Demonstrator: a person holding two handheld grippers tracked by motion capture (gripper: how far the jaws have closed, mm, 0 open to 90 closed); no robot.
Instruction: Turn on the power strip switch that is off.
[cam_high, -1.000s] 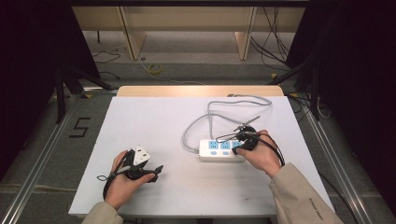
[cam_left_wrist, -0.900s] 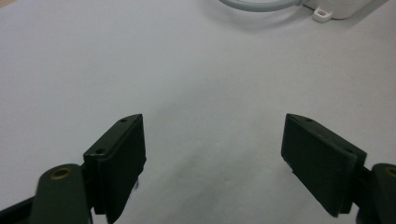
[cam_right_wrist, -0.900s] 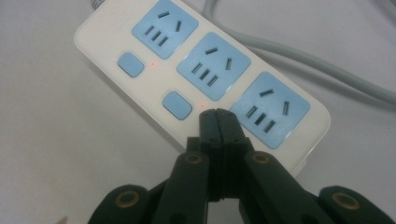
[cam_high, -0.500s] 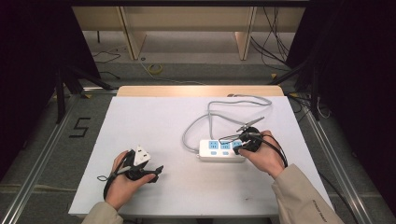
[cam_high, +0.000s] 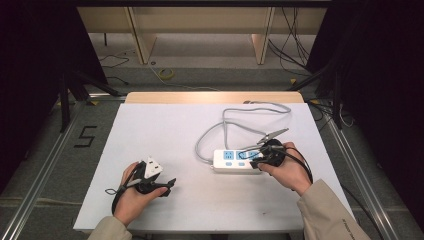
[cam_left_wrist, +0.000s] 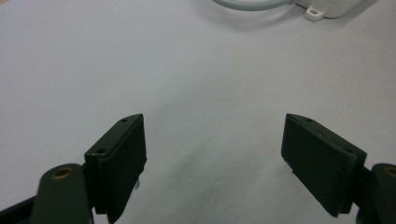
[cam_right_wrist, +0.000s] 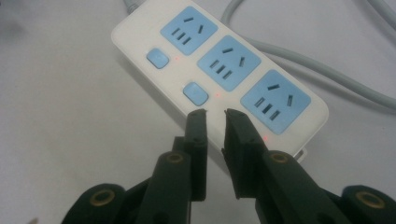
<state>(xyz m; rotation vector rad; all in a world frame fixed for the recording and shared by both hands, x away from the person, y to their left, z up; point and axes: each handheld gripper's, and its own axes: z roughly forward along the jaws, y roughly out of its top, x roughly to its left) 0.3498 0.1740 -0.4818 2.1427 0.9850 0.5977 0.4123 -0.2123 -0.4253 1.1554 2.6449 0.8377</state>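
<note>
White desk (cam_high: 165, 130): the left gripper (cam_left_wrist: 212, 158) rests near its front left, jaws wide apart and empty. Right of centre lies the strip (cam_high: 235, 159), where the right gripper (cam_right_wrist: 215, 114) hovers with jaws nearly closed, empty, over the third switch. With red lights by all three switches, that one seems already on or about to be pressed.

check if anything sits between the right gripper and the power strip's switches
Nothing visible does. The right gripper, jaws nearly closed, hovers right over the power strip beside the middle switch; its grey cable runs behind the strip.
</note>
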